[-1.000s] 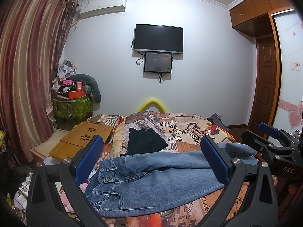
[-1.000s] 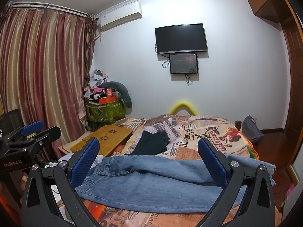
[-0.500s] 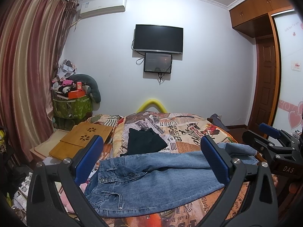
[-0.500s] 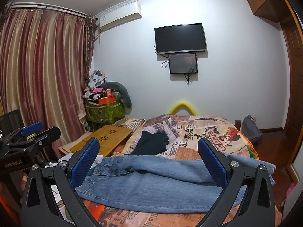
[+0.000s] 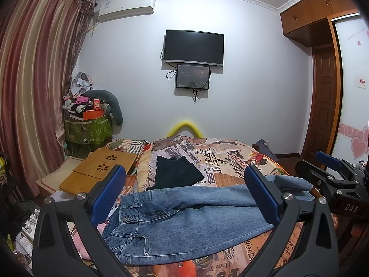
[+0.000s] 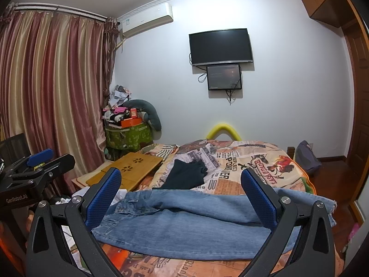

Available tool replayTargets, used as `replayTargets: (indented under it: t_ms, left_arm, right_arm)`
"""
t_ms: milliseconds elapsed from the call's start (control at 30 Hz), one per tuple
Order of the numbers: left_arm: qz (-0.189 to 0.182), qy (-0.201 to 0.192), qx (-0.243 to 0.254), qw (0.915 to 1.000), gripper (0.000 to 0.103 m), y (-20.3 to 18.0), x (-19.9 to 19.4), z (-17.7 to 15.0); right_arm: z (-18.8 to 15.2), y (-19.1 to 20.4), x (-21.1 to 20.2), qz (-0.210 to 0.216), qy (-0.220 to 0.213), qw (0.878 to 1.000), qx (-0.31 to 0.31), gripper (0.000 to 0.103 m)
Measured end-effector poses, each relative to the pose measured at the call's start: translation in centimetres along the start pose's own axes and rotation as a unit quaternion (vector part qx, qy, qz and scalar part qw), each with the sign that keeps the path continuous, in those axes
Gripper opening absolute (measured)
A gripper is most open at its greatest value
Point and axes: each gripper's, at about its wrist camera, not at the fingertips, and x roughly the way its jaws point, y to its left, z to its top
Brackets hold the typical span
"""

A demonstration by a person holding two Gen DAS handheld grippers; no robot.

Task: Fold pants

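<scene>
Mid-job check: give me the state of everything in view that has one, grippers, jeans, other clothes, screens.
left gripper: open, holding nothing
right gripper: open, holding nothing
jeans: laid flat across the bed, not yet folded
black garment: folded, lying beyond the jeans
TV: dark
small monitor: lit dimly

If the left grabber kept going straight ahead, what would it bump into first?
Probably the blue jeans, spread across the bed right in front of the open left gripper. If it passed just above them, the folded black garment lies next. Depth is hard to judge here.
</scene>
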Motion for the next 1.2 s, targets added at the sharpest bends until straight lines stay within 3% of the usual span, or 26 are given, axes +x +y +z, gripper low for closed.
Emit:
replayTargets:
  t_ms: [1200]
  left_arm:
    - [-0.001,0.001,-0.003,1.0000,0.103,0.16,-0.01,-0.10]
  right_arm:
    - [-0.27,-0.12,0.03,-0.002,0.001,1.000,0.004,0.103]
